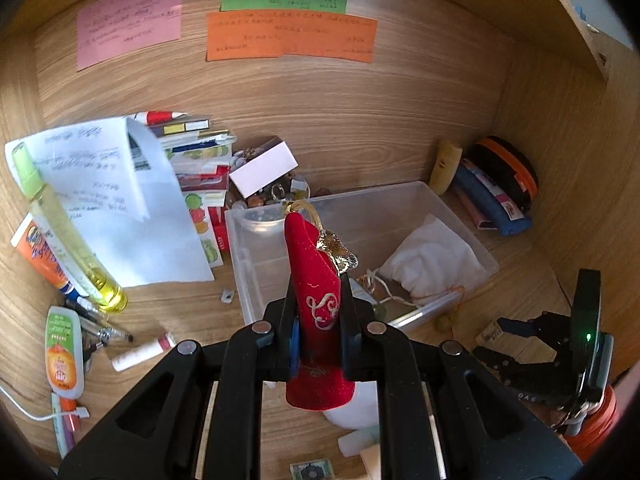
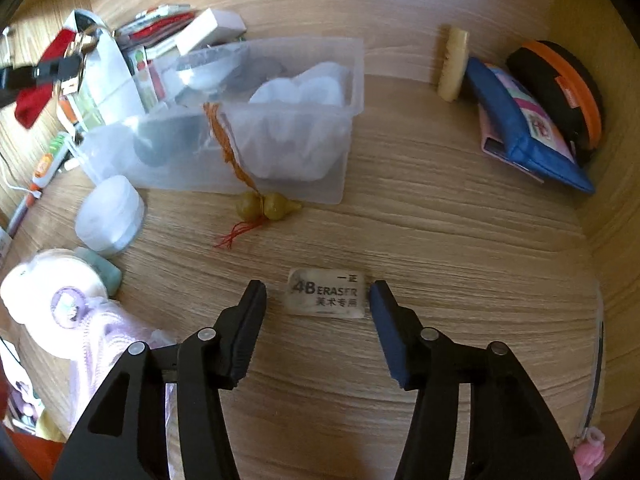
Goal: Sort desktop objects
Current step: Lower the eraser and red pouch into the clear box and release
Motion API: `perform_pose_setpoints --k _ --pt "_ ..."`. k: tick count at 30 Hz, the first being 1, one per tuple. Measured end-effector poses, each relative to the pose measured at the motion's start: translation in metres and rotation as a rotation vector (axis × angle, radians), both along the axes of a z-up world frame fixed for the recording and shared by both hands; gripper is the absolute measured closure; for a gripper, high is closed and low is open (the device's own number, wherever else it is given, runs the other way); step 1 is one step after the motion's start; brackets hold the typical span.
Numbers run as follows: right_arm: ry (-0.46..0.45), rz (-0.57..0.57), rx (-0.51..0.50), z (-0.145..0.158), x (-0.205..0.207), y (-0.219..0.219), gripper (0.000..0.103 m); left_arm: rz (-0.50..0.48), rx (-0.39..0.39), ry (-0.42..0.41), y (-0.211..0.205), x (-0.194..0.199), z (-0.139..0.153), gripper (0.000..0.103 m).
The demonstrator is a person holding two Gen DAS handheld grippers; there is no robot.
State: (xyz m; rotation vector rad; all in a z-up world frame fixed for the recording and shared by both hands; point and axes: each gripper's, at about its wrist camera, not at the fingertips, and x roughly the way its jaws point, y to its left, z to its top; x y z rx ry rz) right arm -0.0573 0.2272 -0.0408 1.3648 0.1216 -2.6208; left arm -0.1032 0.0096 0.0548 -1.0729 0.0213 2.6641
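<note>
The left tool (image 1: 318, 312) is clamped tight on a red velvet pouch (image 1: 316, 300) with gold trim and white embroidery, holding it upright above the near left corner of a clear plastic bin (image 1: 416, 200) on the wooden table (image 1: 360, 140). Inside the bin lie a white cloth bag (image 1: 434, 256) and a pale cord that trails over the near wall. Left of the bin, a heap of cards and booklets (image 1: 200, 168) lies under a white sheet of paper (image 1: 120, 200), with a yellow-green spray bottle (image 1: 64, 224), an orange tube (image 1: 40, 252) and several pens (image 1: 96, 320) nearer the left edge. Pink (image 1: 128, 20), green (image 1: 284, 0) and orange (image 1: 292, 36) notes are stuck on the far wooden panel. In the far right corner, a blue pencil case (image 1: 492, 200) leans against a black-and-orange round case (image 1: 508, 172).

The right tool (image 2: 316, 300) points down at the table with its jaws parted, one finger on each side of a grey eraser (image 2: 326, 294) marked "4B ERASER". The eraser lies flat between the fingers; the pads do not press on it, though the right one is very close. Beyond it, just beside the bin's near wall, rests a yellow-green gourd charm (image 2: 268, 206) on an orange cord with a red tassel. A white round jar (image 2: 110, 216) stands to the left of the charm.
</note>
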Motion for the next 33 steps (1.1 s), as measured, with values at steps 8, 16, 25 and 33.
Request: perform_pose_setpoints --k 8,16,25,33 --pt "0.070 -0.023 -0.057 0.026 0.000 0.008 0.066 0.003 0.002 -0.034 0.001 -0.019 -0.012 0.089" --pt "0.217 -0.011 -0.127 0.082 -0.002 0.010 0.066 -0.001 0.003 -0.086 0.009 -0.042 -0.032 0.089" --pt "0.212 0.025 -0.091 0.080 -0.054 -0.019 0.066 -0.018 -0.004 -0.147 0.009 -0.059 -0.058 0.089" --pt "0.148 0.051 -0.081 0.057 -0.080 -0.031 0.066 -0.035 -0.040 -0.169 0.015 -0.061 -0.069 0.074"
